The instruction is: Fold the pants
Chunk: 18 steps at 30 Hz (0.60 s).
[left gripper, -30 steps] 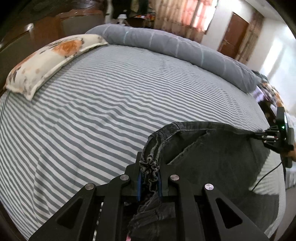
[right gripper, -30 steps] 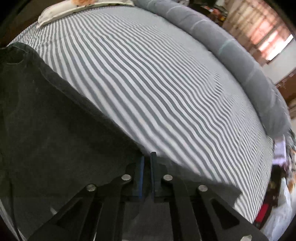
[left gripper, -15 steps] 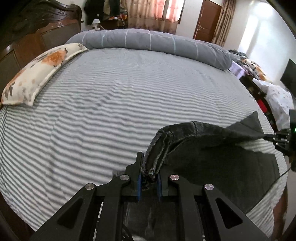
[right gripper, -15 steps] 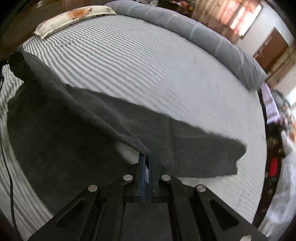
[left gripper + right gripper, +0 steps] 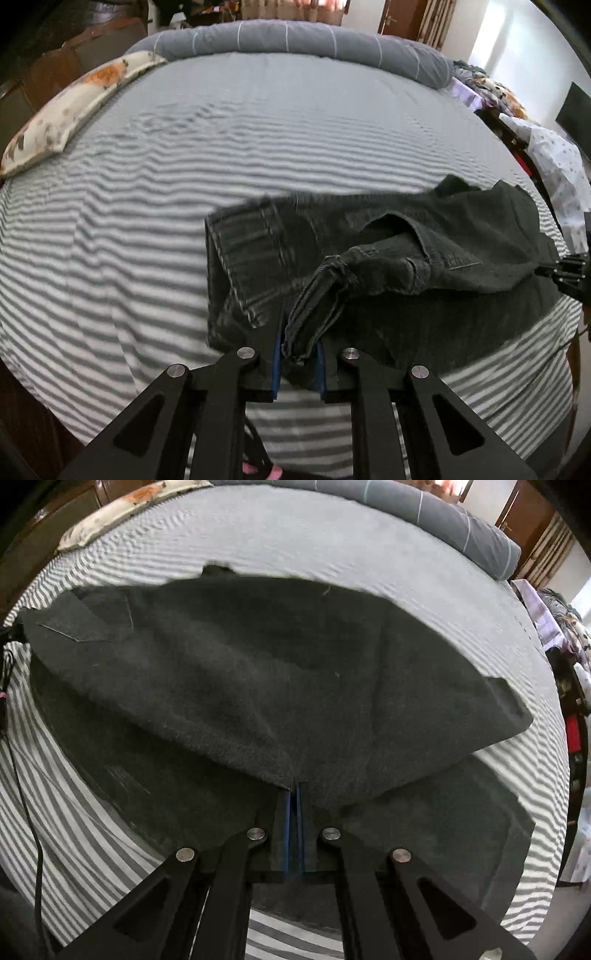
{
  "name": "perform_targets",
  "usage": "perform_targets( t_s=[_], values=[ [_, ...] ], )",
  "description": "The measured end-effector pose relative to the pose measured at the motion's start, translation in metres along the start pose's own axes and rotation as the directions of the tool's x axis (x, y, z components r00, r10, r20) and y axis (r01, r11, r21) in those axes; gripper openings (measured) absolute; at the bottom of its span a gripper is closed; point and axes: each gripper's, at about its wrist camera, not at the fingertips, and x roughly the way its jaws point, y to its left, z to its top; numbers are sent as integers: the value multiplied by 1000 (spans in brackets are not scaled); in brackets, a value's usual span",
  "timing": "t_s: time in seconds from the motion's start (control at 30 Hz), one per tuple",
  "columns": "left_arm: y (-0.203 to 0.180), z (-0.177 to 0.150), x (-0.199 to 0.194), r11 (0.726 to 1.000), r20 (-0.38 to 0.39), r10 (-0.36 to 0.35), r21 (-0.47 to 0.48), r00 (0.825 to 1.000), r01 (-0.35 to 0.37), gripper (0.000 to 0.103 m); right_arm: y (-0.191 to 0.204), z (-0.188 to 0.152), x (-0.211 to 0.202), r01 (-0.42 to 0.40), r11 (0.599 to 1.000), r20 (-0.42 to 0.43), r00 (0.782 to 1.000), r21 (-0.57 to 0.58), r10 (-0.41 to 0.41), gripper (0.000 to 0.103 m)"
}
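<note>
Dark grey denim fills both views: the pants (image 5: 388, 258) lie on the near right part of a bed covered by a striped sheet (image 5: 184, 177), and no finished fold shows yet — by my reading the garment is only being laid out or brought over for a first fold.

Left wrist view: the left gripper (image 5: 299, 363) has a bunched strip of hem or waistband between its blue pads. Its jaws have just been opening a little, and the cloth looks loose in the gap, so I judge the grip let go or close to it. The pants show seams, a pocket edge and a rumpled upper layer humped over a flatter one. At the far right edge the right gripper (image 5: 565, 267) meets the other end of the cloth. A floral pillow (image 5: 70, 114) sits far left and a rolled grey blanket (image 5: 295, 40) runs along the far side.

Right wrist view: the right gripper (image 5: 294, 794) is clenched on a thin edge of the pants (image 5: 277, 686), jaws nearly touching. This view alone shows the raised sheet of denim hanging above a second layer on the bed, its shadow beneath, and a thin black cable (image 5: 26, 786) at the left.

What is left — smoothing, aligning edges, and the folds themselves.
</note>
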Motion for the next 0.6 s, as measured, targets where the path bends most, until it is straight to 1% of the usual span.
perform_targets(
  t_s=[0.03,0.1,0.13,0.17,0.2,0.23,0.27,0.3,0.37,0.4,0.43,0.47,0.5,0.53,0.57,0.6],
  values=[
    [-2,-3,1,1000,-5,8,-7,1000,-8,18,3,-3,5,2,1000,-14,1000,8,-2,5],
    [-2,-7,0,1000,-13,7,-20,1000,-7,22,5,-3,8,8,999,-10,1000,33,-8,9],
    [-2,-8,-1,999,-19,7,-32,1000,-8,24,6,-4,7,7,999,-4,1000,52,-6,14],
    [0,-9,-1,999,-27,4,-45,1000,-5,27,7,-4,6,4,998,2,1000,70,-4,28],
    [2,-10,-3,998,-35,-10,-60,999,8,30,7,-3,4,4,997,6,1000,80,-4,35],
    [4,-11,-5,997,-41,-27,-78,999,24,32,7,-4,-1,4,995,29,1000,102,-7,45],
    [7,-12,-8,994,-47,-39,-105,998,34,38,7,-5,-4,-1,993,43,999,115,-4,47],
    [10,-13,-12,992,-49,-42,-121,998,36,43,7,-6,-10,-9,991,59,998,134,2,47],
    [17,-17,-19,981,-46,-76,-182,996,66,46,7,-12,-18,-29,984,77,997,174,16,47],
    [21,-21,-23,971,-44,-99,-221,994,87,48,5,-16,-23,-51,976,92,995,212,33,47],
    [24,-24,-27,960,-39,-125,-259,991,111,50,-5,-12,-23,-74,970,103,993,233,51,47],
    [28,-29,-31,941,-26,-162,-305,986,146,53,-9,-14,-27,-105,959,121,990,264,75,48],
    [31,-34,-34,921,-12,-198,-344,980,182,55,-13,-17,-31,-130,947,138,986,295,92,49],
    [33,-38,-36,898,0,-235,-383,972,217,56,-14,-21,-35,-154,933,152,982,324,109,49],
    [35,-44,-37,867,16,-279,-425,960,259,56,-16,-26,-37,-191,915,168,976,355,138,49],
    [35,-47,-36,849,25,-304,-448,952,282,56,-18,-30,-39,-214,901,180,971,377,156,49]
  ],
)
